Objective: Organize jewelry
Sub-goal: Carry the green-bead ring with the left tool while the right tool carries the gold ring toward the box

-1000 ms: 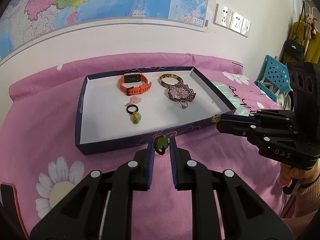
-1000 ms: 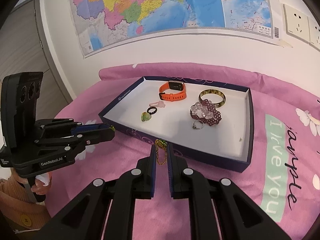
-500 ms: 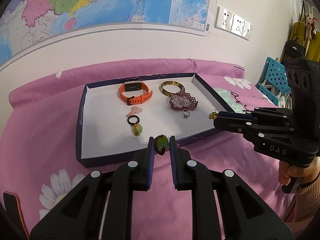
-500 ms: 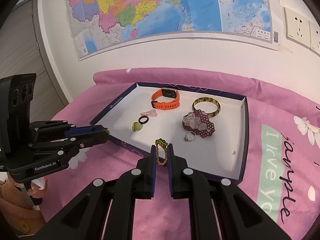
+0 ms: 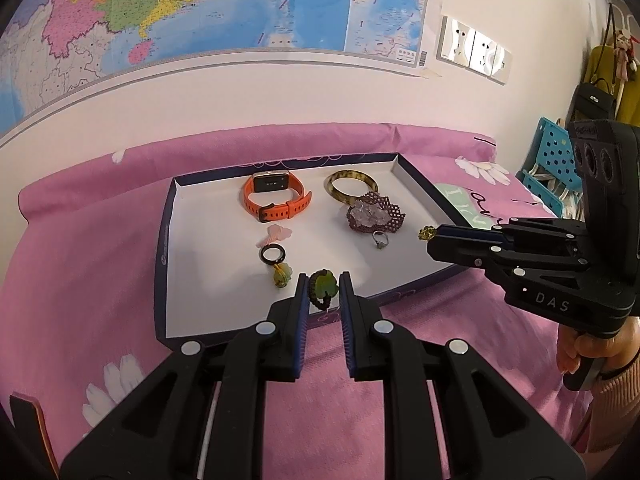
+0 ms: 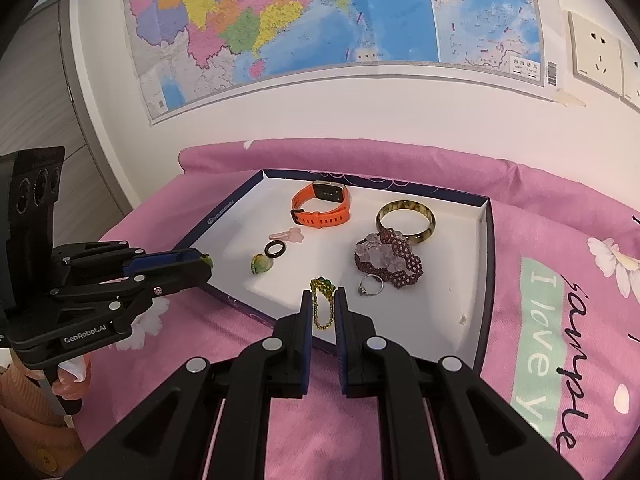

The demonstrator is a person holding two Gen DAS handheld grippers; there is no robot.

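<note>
My left tool (image 5: 323, 288) is pinched on a green pendant on a dark beaded cord (image 5: 322, 289), which sits between the blue pads at the tips, over the near edge of the tray (image 5: 162, 240). My right tool (image 6: 323, 304) is clamped on a gold chain with a green-and-gold charm (image 6: 322, 301); the charm sticks up past the fingertips and the chain loop hangs down between them, above the tray's near white floor. In the left wrist view my right tool (image 5: 430, 236) reaches in from the side over the tray's right wall, the charm showing at its tip.

The tray is a shallow dark-blue box lid with a white inside, lying on a pink floral bedsheet (image 5: 80, 260). In it, at the back left, an orange smartwatch (image 5: 276, 196); at the back right, a tortoiseshell bangle (image 5: 352, 186); touching the bangle's near side, a maroon beaded bracelet with pale crystals (image 5: 374, 216); just in front of that, a silver ring (image 5: 380, 239). Left of centre lie a pink hair clip (image 5: 276, 235), a black ring (image 5: 273, 255) just below it, and a yellow-green charm (image 5: 281, 276) just beside the ring.

A coloured map (image 6: 320, 12) hangs on the wall behind.
</note>
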